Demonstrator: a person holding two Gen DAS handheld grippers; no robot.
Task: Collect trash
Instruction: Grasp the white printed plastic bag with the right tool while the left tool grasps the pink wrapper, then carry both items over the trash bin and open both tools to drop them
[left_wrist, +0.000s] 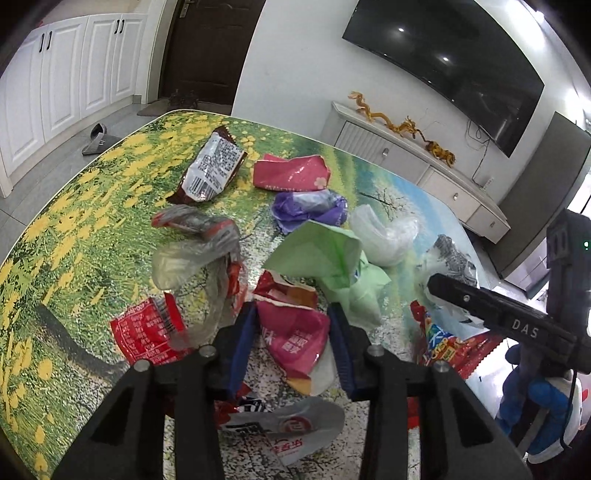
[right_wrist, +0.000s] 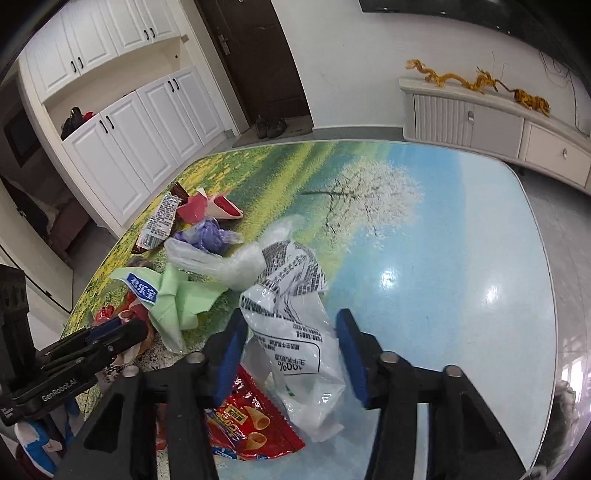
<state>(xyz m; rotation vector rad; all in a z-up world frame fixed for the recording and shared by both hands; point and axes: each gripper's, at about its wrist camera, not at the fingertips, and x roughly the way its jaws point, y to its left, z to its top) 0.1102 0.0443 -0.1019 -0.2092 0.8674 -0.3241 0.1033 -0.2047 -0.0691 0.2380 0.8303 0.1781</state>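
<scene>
Several wrappers and bags lie scattered on the landscape-print table (left_wrist: 74, 229). In the left wrist view my left gripper (left_wrist: 291, 310) has its blue pads against both sides of a crumpled pink wrapper (left_wrist: 295, 339). A green paper pack (left_wrist: 325, 254) lies just beyond it. In the right wrist view my right gripper (right_wrist: 291, 315) is shut on a white plastic bag with black print (right_wrist: 295, 332), which stands up between the pads. Under it lies a red snack packet (right_wrist: 251, 424). My left gripper (right_wrist: 122, 332) shows at the left edge of that view.
Farther back lie a brown-and-white wrapper (left_wrist: 210, 170), another pink packet (left_wrist: 291, 173), a purple bag (left_wrist: 310, 210), clear bags (left_wrist: 384, 232) and a red wrapper (left_wrist: 144, 332). The blue half of the table (right_wrist: 461, 240) is bare. A TV cabinet (right_wrist: 498, 122) stands behind.
</scene>
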